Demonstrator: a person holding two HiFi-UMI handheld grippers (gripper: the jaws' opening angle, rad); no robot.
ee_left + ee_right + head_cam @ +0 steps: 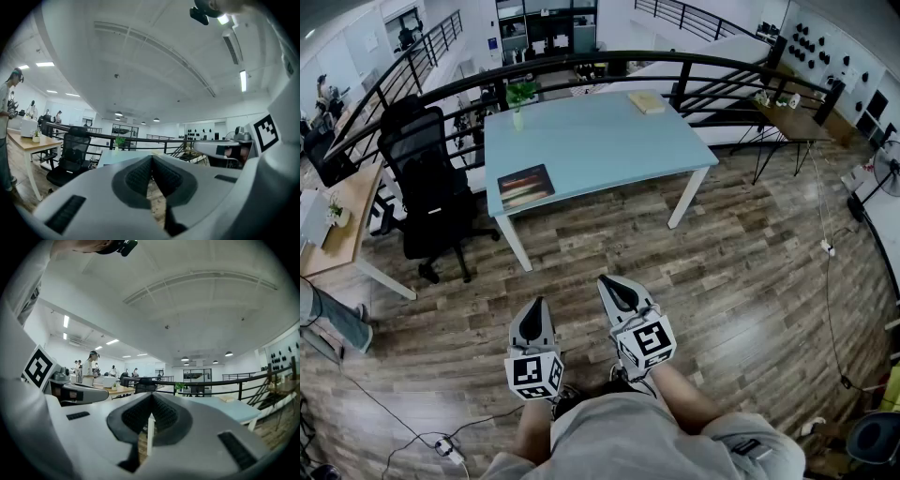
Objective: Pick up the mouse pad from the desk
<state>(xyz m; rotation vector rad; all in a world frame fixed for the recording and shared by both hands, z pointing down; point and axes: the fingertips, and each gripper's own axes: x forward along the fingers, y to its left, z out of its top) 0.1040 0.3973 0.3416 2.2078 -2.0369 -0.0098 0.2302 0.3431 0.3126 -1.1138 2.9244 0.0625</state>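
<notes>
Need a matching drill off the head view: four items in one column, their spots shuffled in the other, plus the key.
1. mouse pad
2. plant
3. tan book
4. black chair

A. on the floor, left of the desk
B. far right part of the desk
C. near left corner of the desk
D. far left edge of the desk

Pairs: 1-C, 2-D, 3-B, 4-A

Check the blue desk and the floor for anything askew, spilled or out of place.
Nothing stands out. The mouse pad lies flat near the front left corner of the desk, roughly square with its edges, and the potted plant stands upright. Only a loose cable trails across the floor.
</notes>
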